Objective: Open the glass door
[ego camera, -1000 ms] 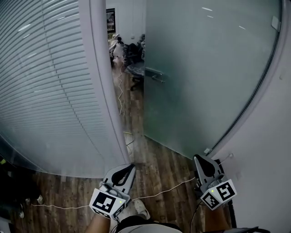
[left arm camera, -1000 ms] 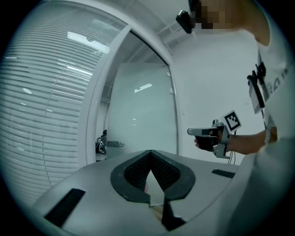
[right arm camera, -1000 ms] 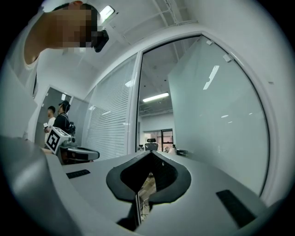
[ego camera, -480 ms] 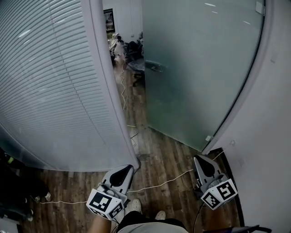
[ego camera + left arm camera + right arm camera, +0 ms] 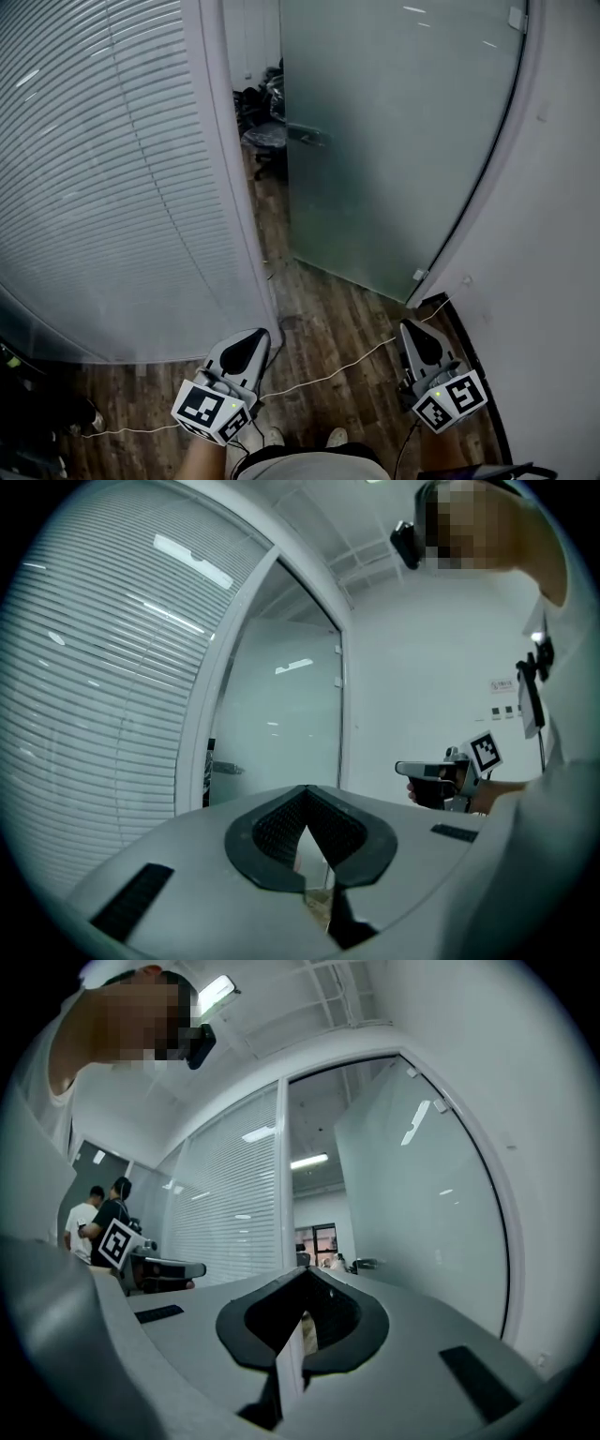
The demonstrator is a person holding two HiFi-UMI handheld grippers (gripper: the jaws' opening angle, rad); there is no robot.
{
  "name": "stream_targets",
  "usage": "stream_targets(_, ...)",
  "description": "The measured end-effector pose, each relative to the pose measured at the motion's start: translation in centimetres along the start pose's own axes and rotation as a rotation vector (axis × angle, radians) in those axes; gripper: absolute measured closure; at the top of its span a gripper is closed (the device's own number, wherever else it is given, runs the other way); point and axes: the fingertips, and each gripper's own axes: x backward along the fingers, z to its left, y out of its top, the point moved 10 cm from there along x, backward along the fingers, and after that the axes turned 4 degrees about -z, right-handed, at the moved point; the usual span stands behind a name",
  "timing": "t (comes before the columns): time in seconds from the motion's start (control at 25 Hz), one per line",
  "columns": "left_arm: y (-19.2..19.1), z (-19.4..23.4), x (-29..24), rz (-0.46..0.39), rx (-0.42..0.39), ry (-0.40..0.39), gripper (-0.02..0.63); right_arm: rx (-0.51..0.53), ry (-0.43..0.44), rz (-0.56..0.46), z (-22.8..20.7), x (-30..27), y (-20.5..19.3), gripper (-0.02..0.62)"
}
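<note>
The frosted glass door [image 5: 394, 141] stands swung open into the far room, its metal handle [image 5: 307, 136] near the free edge. The doorway gap lies between that edge and the white frame post [image 5: 225, 169]. My left gripper [image 5: 258, 335] is low at the left, short of the post's foot, shut and holding nothing. My right gripper [image 5: 408, 328] is low at the right, near the door's hinge side, shut and empty. Neither touches the door. The left gripper view shows the door [image 5: 281, 724] ahead and the right gripper [image 5: 401, 768] beside it. The right gripper view shows the door [image 5: 422, 1204] and handle [image 5: 364, 1263].
A glass wall with white blinds [image 5: 103, 187] fills the left. A white wall [image 5: 553, 234] closes the right. A thin white cable [image 5: 328, 370] crosses the wooden floor in front of me. An office chair [image 5: 264, 136] stands beyond the doorway. Two people [image 5: 103, 1213] stand behind.
I have moved forward towards the doorway with both grippers; the post and door edge have shifted left in the head view. The door stays open and both grippers stay shut.
</note>
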Motion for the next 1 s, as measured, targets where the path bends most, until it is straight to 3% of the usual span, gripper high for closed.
stream_targets(0.36,0.7,6.6,2.9,-0.011,-0.026,-0.073,0.606,0.065,-0.078,0.019,8.3,-2.2,-0.7,0.594)
stream_targets(1.0,0.2,6.4,4.3,-0.055,-0.023,-0.038,0.606,0.121,-0.056,-0.002,8.7,-2.3,-0.6,0.595)
